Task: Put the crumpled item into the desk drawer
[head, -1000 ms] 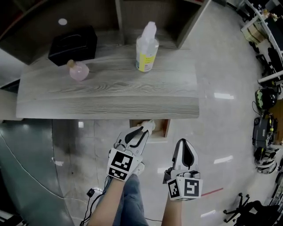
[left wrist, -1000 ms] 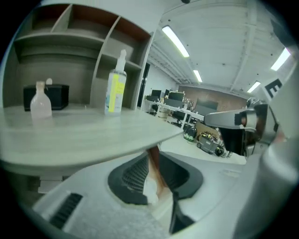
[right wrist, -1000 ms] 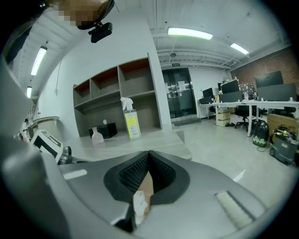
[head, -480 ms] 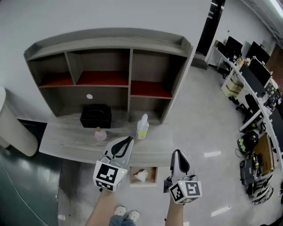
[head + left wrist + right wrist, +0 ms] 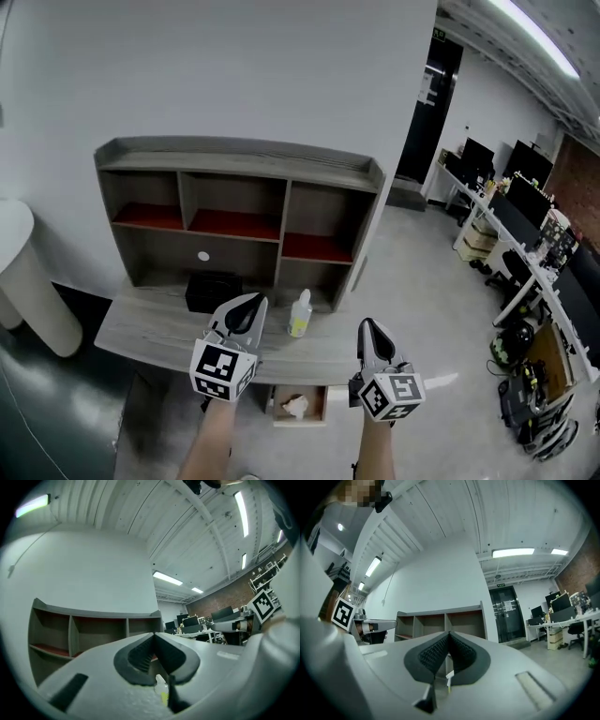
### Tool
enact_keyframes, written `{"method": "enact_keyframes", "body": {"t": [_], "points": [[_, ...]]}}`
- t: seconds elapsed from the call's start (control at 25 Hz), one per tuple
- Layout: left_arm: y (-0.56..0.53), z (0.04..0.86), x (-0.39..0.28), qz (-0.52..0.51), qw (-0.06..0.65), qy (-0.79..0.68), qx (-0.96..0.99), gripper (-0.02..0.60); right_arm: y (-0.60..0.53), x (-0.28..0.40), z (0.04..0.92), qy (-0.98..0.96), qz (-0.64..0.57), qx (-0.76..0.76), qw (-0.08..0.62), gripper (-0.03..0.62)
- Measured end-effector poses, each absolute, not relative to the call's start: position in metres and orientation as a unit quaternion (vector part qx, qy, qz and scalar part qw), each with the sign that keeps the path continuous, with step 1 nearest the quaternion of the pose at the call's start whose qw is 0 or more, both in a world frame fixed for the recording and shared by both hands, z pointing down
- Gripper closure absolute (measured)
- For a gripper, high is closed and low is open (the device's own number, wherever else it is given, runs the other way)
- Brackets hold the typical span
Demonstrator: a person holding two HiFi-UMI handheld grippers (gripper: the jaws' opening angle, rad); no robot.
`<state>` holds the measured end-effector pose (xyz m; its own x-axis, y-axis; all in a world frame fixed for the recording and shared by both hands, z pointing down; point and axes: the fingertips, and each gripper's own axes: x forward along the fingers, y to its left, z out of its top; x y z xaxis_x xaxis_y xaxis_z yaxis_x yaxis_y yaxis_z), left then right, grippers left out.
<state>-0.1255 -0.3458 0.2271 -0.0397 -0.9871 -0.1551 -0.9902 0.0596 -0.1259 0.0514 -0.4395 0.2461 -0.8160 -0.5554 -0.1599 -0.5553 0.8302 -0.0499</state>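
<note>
The crumpled white item (image 5: 295,406) lies inside the open wooden drawer (image 5: 320,401) under the grey desk (image 5: 141,330). My left gripper (image 5: 251,302) is raised above the desk, its jaws shut with nothing between them. My right gripper (image 5: 366,326) hangs beside it to the right, also shut and empty. Both are well clear of the drawer. In the left gripper view the shut jaws (image 5: 153,637) point at the shelf unit (image 5: 93,630). In the right gripper view the jaws (image 5: 449,634) meet as well.
A grey shelf unit (image 5: 234,206) with red-lined compartments stands on the desk. A black box (image 5: 213,291) and a clear bottle (image 5: 300,314) sit in front of it. A white rounded object (image 5: 28,281) stands at the left. Office desks with monitors (image 5: 506,216) fill the right.
The left gripper drew back from the drawer, leaving the crumpled item inside, and its jaws closed. Both grippers rose, and the view pulled back from the desk.
</note>
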Motion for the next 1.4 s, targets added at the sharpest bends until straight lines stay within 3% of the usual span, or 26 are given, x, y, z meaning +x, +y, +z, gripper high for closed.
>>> {"method": "enact_keyframes", "body": {"t": [1.4], "points": [[-0.322, 0.251, -0.112, 0.006, 0.067, 0.704, -0.707, 0.581, -0.400, 0.057, 0.260, 0.952, -0.009, -0.299, 0.064, 0.585]]}}
